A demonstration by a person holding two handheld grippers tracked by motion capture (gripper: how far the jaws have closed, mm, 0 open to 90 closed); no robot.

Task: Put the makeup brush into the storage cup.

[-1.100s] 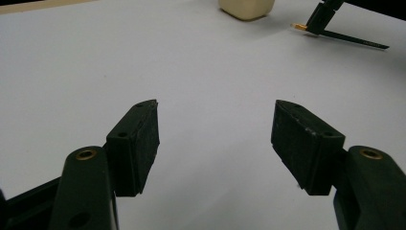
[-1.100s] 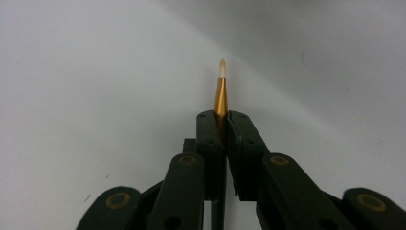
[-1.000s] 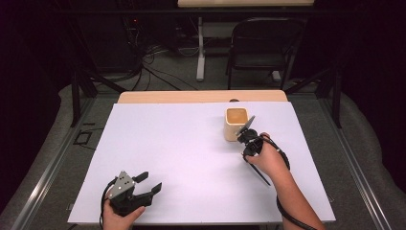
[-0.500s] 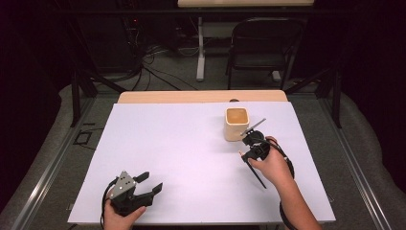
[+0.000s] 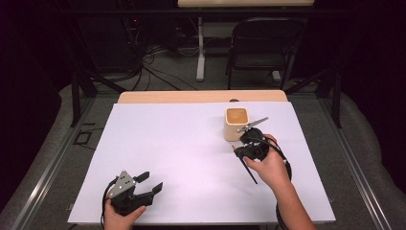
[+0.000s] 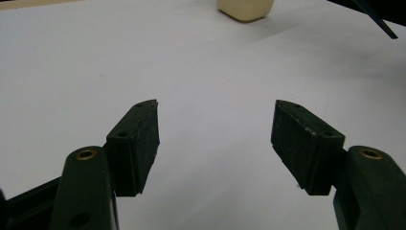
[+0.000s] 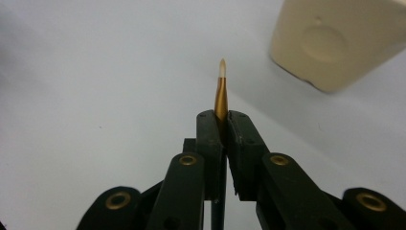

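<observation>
A cream square cup (image 5: 236, 123) stands on the white table (image 5: 182, 158). Just beside the cup, the right gripper (image 5: 250, 149) clamps a thin black-handled brush (image 5: 245, 165). Well apart from the cup, the left gripper (image 5: 149, 183) rests with jaws spread.

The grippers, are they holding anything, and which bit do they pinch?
The right gripper pinches a thin paintbrush by its gold metal collar, just behind the pale tip. The left gripper is open and holds nothing.

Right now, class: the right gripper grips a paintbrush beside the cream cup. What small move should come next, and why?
Probably lift the right gripper and tip the paintbrush over the cup: its jaws are shut on the brush, and the cup's open top stands just beyond.
</observation>
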